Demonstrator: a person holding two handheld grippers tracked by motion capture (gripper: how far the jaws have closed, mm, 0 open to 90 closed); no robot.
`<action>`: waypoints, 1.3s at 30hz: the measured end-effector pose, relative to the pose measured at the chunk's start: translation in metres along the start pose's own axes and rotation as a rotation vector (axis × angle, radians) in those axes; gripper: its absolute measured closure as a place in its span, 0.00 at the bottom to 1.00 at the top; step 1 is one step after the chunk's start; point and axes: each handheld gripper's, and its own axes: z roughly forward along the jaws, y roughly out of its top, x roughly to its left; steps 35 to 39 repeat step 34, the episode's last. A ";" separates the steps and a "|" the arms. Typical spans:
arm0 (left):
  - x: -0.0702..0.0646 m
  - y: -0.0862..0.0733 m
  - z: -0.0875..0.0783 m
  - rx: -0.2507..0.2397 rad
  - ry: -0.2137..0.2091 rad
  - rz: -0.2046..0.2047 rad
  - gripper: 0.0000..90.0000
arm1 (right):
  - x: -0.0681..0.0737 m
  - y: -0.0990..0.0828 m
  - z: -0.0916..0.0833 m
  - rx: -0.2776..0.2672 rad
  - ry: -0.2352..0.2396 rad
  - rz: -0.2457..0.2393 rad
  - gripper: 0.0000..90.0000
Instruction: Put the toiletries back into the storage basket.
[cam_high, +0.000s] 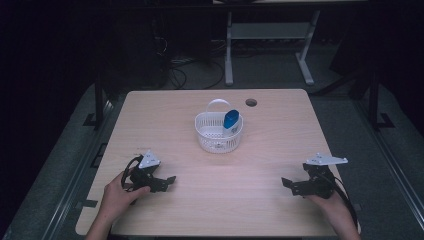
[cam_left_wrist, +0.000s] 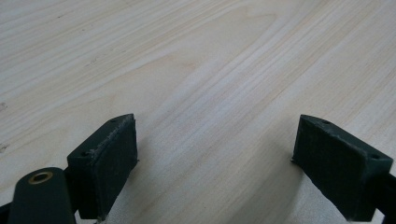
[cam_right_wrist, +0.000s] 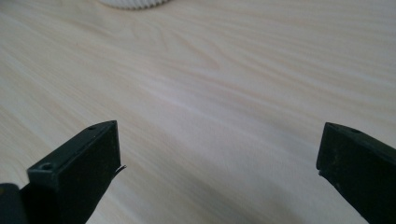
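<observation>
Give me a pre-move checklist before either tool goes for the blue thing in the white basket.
1. Left tool open: ok, jaws stand wide apart over bare wood in the left gripper view.
2. Right tool open: ok, jaws wide apart and nothing between them.
3. White round plastic basket upright on the light wooden table: ok, handle raised at the back.
4. Blue oval object inside the basket: ok, it leans against the right rim and sticks up above it.
5. Path from both tools to the basket: ok, bare tabletop lies between.
6. What the blue object is, and how firmly it sits: cannot tell, too small.
</observation>
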 end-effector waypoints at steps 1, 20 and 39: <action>0.000 0.000 0.000 0.000 0.000 -0.002 0.15 | -0.001 -0.004 0.000 0.011 -0.002 0.002 0.00; 0.000 0.000 0.000 0.000 0.000 0.000 0.15 | -0.015 -0.030 0.014 0.061 -0.109 -0.043 0.00; 0.000 0.000 0.000 -0.003 0.001 -0.003 0.15 | -0.016 -0.030 0.014 0.060 -0.135 -0.025 0.00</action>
